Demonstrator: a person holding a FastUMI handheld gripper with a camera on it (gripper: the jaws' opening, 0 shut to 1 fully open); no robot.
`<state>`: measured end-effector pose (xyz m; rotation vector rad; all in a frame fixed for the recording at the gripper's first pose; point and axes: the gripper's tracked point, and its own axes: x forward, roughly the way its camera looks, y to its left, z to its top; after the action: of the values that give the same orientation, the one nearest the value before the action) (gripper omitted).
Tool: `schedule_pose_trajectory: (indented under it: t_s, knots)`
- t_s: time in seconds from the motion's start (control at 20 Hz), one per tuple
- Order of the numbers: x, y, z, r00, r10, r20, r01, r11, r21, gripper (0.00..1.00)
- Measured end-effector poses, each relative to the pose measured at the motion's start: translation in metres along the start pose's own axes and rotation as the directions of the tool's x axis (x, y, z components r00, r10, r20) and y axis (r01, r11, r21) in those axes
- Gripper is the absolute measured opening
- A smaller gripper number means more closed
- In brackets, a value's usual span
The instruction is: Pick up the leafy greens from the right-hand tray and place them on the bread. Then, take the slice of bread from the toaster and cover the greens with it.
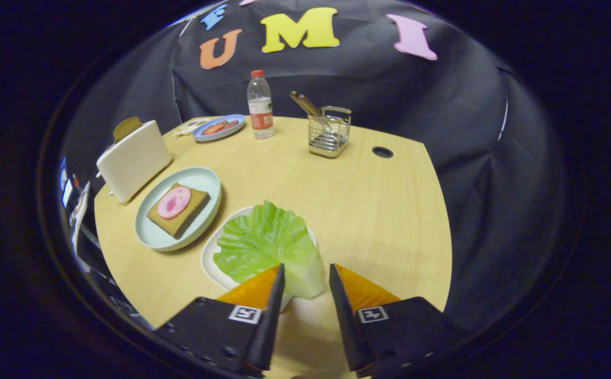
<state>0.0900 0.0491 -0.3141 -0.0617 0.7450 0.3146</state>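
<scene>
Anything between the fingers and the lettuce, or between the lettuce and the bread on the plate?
Nothing visible blocks either. The gripper is open, and the stem end of the leafy greens lies between its fingertips. The bread, topped with a pink slice, sits on the adjacent plate; only plate rims lie between.

recording booth | black cloth wall | round wooden table

Ahead of my spread claw lies a bright green lettuce leaf on a white tray. Brown bread carries a pink slice on a pale green plate; cream toaster, light wood table.
</scene>
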Motion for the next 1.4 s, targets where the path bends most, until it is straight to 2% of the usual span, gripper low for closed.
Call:
schedule_pose_trajectory:
  t_s: [0.2, 0.35, 0.4, 0.5, 0.65, 0.7, 0.9, 1.4]
  knots:
    - [0.017, -0.009, -0.016, 0.999, 0.016, -0.04, -0.012, 0.994, 0.106, 0.72]
    - [0.024, -0.004, -0.015, 0.998, 0.051, -0.034, -0.046, 0.99, 0.132, 0.72]
    - [0.026, -0.001, -0.015, 0.997, 0.07, -0.036, -0.065, 0.989, 0.13, 0.68]
    - [0.025, 0.005, -0.014, 0.994, 0.099, -0.04, -0.093, 0.987, 0.134, 0.46]
    - [0.023, -0.003, -0.004, 0.999, 0.051, -0.018, -0.049, 0.994, 0.096, 0.13]
    - [0.025, -0.001, -0.003, 0.998, 0.058, -0.016, -0.057, 0.994, 0.09, 0.01]
    - [0.006, 0.01, 0.002, 0.995, 0.096, -0.005, -0.095, 0.99, 0.103, 0.01]
    - [-0.06, 0.055, 0.057, 0.986, 0.154, 0.057, -0.163, 0.962, 0.218, 0.01]
